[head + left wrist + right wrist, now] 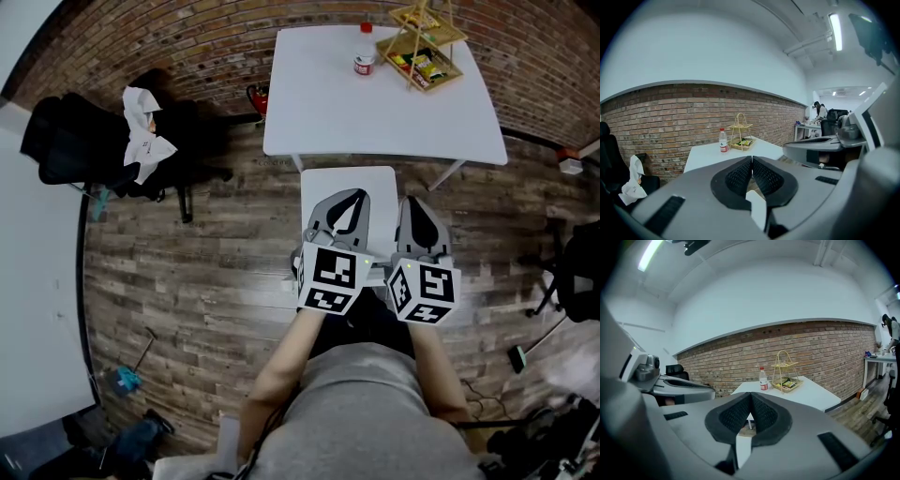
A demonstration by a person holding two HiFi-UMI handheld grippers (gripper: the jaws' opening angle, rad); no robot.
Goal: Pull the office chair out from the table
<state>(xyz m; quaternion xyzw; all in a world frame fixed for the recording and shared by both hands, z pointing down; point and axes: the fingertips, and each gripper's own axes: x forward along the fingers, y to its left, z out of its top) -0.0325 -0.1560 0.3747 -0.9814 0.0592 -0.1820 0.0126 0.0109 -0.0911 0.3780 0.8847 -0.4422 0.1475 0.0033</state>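
**Both grippers shut over the white chair; table edge just beyond**

Left gripper (752, 161): pads pressed flat together, nothing visible between them. Right gripper (750, 397): same, pads meet along one thin line.

In each gripper view a strip of the white office chair (757, 208) shows through the gap behind the pads. Cannot tell whether either gripper touches it.

Head view only:
- Both grippers lie side by side over the chair's white rectangular surface.
- The surface's far edge sits at the near edge of the white table (375, 112).
- The person's torso is close behind the chair.

Gripper views only:
- Each shows the other gripper alongside.
- A person (819, 111) stands by a far desk.
- A ceiling strip light (836, 30) is lit.

Around:
- A water bottle (365, 52) with a red cap stands just beside a tiered basket (427, 47) of packets, on the table's far side.
- To the left, well apart, a black chair (84, 141) carries a white cloth (145, 136) near the brick wall (187, 37).
- The plank floor (206, 272) lies between them.
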